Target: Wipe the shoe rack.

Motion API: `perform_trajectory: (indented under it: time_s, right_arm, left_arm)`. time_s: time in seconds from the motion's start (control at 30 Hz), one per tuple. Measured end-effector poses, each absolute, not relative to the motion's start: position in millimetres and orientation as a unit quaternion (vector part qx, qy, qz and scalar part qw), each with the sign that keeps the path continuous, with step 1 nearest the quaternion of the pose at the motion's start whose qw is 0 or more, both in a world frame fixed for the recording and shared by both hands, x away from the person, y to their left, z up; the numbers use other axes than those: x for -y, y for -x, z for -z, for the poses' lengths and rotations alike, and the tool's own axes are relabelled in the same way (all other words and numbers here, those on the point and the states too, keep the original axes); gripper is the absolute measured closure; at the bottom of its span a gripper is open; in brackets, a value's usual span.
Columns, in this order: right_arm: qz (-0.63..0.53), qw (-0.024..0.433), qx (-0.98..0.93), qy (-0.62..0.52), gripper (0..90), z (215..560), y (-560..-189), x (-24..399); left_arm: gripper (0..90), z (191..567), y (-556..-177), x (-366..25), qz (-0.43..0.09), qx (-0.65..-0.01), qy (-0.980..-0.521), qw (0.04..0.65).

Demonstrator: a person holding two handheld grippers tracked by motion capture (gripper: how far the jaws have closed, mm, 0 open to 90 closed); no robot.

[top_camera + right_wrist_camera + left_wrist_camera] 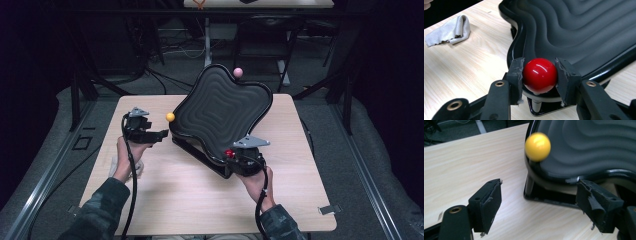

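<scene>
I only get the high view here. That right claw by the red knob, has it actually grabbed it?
Observer: Yes. In the right gripper view the right claw has both pads pressed on the red ball knob.
Operator: And the left one, on the yellow ball?
Observer: No. The left claw stands open, and the yellow ball knob sits beyond its tips, untouched.
Operator: Is something under the person's left hand?
Observer: A crumpled grey cloth lies on the wooden table, apart from the black wavy tray.
</scene>
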State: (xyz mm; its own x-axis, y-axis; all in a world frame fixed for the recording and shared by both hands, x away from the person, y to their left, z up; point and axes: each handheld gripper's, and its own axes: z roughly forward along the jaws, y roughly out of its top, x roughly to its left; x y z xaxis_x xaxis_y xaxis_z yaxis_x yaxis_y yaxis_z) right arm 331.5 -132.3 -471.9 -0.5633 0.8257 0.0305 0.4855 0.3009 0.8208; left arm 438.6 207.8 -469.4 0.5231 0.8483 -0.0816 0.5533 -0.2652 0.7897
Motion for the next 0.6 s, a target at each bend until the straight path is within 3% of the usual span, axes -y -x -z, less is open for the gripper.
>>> perform_trajectory:
  time_s: [0.1,0.33,0.47,0.6]
  right_arm:
    - [-0.418,0.203,-0.779,-0.420,59.6,472,-330,137]
    - [-0.417,0.202,-0.776,-0.427,59.6,472,-327,148]
    - [-0.416,0.205,-0.775,-0.430,59.7,472,-326,153]
    - [-0.416,0.207,-0.772,-0.433,59.6,473,-328,158]
  left_arm:
    - [23.2,467,-444,-198,-0.187,-0.443,-0.779,0.402]
    - [41.7,465,-459,-171,-0.206,-0.414,-0.798,0.386]
    - [58.9,468,-464,-170,-0.206,-0.413,-0.801,0.382]
    - [59.8,468,-460,-171,-0.204,-0.406,-0.803,0.385]
